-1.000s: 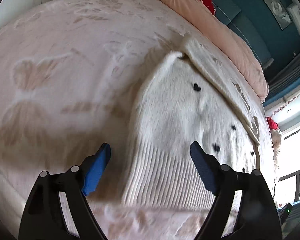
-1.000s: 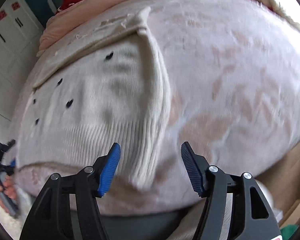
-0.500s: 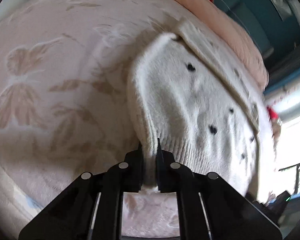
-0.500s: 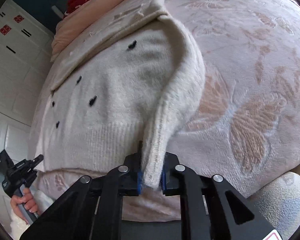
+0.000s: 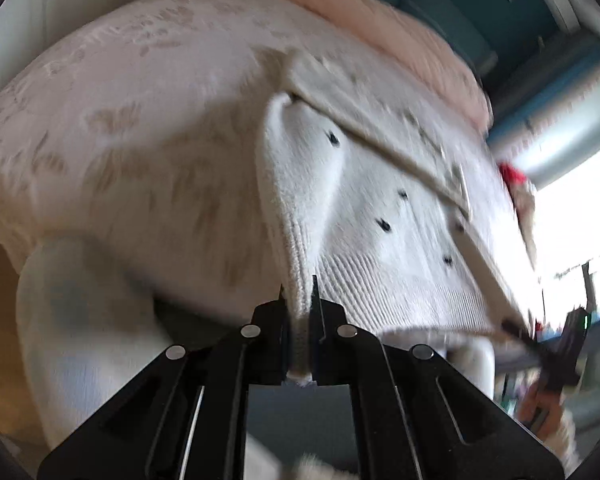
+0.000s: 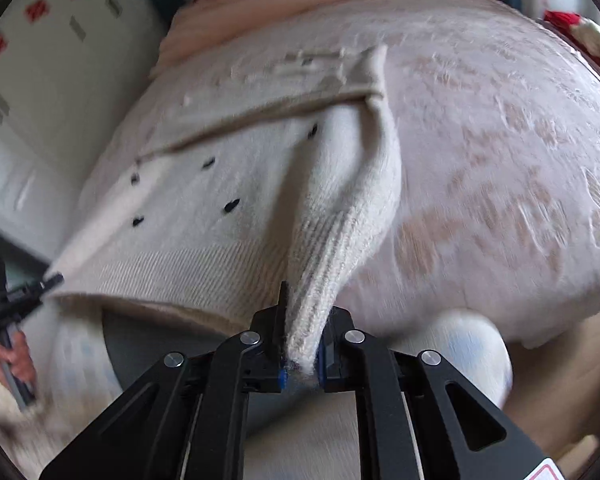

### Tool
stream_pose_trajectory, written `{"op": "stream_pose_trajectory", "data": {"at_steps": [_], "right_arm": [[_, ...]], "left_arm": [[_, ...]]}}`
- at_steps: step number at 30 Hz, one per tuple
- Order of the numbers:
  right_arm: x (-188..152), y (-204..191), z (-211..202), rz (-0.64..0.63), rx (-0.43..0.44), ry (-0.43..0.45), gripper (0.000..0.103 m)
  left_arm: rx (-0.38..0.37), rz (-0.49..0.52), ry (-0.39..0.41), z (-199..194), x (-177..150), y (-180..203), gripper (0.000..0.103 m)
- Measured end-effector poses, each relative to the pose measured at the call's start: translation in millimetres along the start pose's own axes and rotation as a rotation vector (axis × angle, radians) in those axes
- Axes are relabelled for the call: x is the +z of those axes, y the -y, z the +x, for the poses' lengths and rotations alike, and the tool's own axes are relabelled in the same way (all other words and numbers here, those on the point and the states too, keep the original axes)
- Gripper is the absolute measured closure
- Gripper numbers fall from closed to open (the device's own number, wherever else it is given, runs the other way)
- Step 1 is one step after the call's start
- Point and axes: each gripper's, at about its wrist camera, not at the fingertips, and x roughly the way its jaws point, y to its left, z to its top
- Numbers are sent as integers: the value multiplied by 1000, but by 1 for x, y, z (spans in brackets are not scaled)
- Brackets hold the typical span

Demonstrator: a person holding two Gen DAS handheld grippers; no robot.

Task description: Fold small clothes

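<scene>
Left gripper (image 5: 298, 304): pressed together on the ribbed hem at the sweater's left corner; the knit passes between the two black fingers and a short tuft shows behind them.
Left hem corner: raised off the bedspread, drawn into a taut vertical ridge that runs from the fingers up toward the collar.
Sweater (image 5: 380, 208): cream knit with small black dots, front side up, lying across the near part of the bed; the ribbed hem faces the person and the collar faces the far side.
Collar flap (image 5: 380, 136): a flat beige band crossing the top of the sweater, lying on the knit.
Bedspread (image 5: 120, 140): pale pink with tan butterfly and leaf pattern, under the sweater and extending to its left and right.
Pink blanket (image 5: 380, 28): bunched along the far edge of the bed, beyond the collar.
Right gripper (image 6: 302, 336): pinching the ribbed hem at the sweater's right corner; blue pads (image 6: 282, 376) show at the base of the fingers on both sides of the cloth.
Right hem corner: lifted and gathered into a cone that narrows into the fingers; the hem between the two corners hangs just over the bed edge.
Image quality: both views show motion blur; fine knit detail is unclear.
</scene>
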Motion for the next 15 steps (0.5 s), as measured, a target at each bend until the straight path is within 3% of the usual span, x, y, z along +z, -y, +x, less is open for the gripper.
{"op": "stream_pose_trajectory", "data": {"at_steps": [4,9,11,15], "right_arm": [[-53,-8,-8,-94,-2,-150,94],[-83,-14,-26,-110,60,-244,94],[-66,-14,-40,-106,84,-205,94],[22,8,-71,-68,104,30,94]], "left_arm": [[0,99,-120,-27,-54,8,97],[-4,122,-188,-58,-77,10,97],[-6,111,-180,-70,-65,13,97],[-69,109,-36,-76,13,38,97]]}}
